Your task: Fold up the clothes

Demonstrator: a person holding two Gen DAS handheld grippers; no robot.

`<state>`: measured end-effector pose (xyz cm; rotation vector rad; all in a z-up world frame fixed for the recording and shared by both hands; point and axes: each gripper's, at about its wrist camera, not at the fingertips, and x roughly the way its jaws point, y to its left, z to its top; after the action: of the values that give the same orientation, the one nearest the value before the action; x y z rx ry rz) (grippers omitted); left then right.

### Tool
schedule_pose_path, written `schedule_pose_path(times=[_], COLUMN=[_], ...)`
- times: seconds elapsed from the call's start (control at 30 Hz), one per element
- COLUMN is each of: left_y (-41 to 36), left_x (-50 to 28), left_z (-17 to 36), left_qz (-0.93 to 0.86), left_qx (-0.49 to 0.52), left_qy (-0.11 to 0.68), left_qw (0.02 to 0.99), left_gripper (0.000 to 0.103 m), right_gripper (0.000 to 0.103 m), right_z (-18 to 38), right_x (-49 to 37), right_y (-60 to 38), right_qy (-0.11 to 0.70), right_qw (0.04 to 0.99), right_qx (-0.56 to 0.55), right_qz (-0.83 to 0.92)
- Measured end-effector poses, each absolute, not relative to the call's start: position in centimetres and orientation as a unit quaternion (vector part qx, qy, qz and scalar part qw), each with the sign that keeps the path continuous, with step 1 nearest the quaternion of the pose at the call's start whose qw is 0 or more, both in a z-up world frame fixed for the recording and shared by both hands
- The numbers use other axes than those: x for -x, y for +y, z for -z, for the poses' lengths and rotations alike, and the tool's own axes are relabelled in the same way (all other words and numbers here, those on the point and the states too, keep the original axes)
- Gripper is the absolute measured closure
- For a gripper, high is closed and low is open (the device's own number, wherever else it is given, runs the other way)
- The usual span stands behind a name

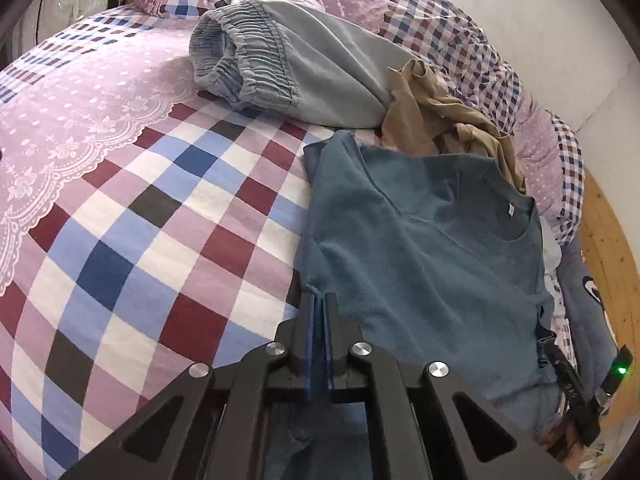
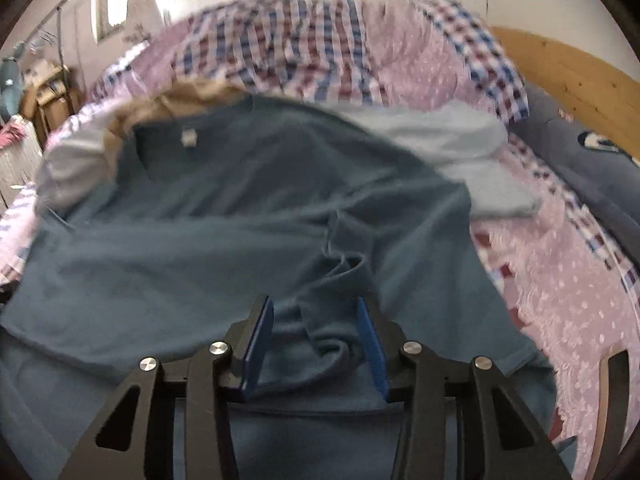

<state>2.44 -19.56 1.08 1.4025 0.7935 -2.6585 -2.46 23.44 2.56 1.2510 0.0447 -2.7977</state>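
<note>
Left wrist view looks along the left gripper (image 1: 319,300), whose jaws are pressed together with only a thin sliver between their blue pads, pinching the near edge of a teal T-shirt (image 1: 424,248) where the cloth meets the checked bedsheet (image 1: 132,240). That shirt lies spread on the bed, its neckline and small white label (image 1: 511,210) turned toward the far right, and one side edge runs up from the jaws toward a corner near the middle of the bed. Beyond it sit a pair of light blue trousers (image 1: 304,68) with a gathered elastic waistband, and just beside them a crumpled tan garment (image 1: 436,124), which touches the shirt's far edge. A wooden headboard (image 1: 604,248) shows at the right rim, with a dark blue pillow (image 1: 588,300) in front of it. From the right wrist view, which is motion-blurred, the right gripper (image 2: 316,320) has its jaws spread wide, blue pads facing each other, and a bunched fold of the teal T-shirt (image 2: 240,200) lies between them without either pad visibly clamping it. The shirt fills most of this view, its collar label (image 2: 188,137) up and to the left, with the tan garment (image 2: 192,94) peeking out behind the collar and a pale blue cloth (image 2: 472,148) lying past its right shoulder on the bedsheet (image 2: 560,280).
</note>
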Motion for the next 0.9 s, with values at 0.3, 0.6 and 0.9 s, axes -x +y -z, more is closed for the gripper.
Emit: schedule_pose_path(times=[0.3, 0.6, 0.9], left_y=[-19.9, -19.5, -20.0], left_x=[-2.6, -2.5, -2.4], left_z=[-0.7, -0.8, -0.9], left_qz=[0.857, 0.858, 0.855], left_qx=[-0.449, -0.45, -0.444], left_qy=[0.254, 0.246, 0.269], left_qw=[0.007, 0.023, 0.025], left_gripper=[0.099, 0.099, 0.099], right_gripper=[0.09, 0.087, 0.079], right_z=[-3.6, -4.8, -4.5], right_x=[-0.6, -0.6, 0.4], right_y=[30.0, 31.5, 28.8], right_qy=[-0.09, -0.142, -0.087], right_qw=[-0.066, -0.025, -0.005], right_qx=[-0.394, -0.378, -0.386], right_qz=[0.912, 0.915, 0.918])
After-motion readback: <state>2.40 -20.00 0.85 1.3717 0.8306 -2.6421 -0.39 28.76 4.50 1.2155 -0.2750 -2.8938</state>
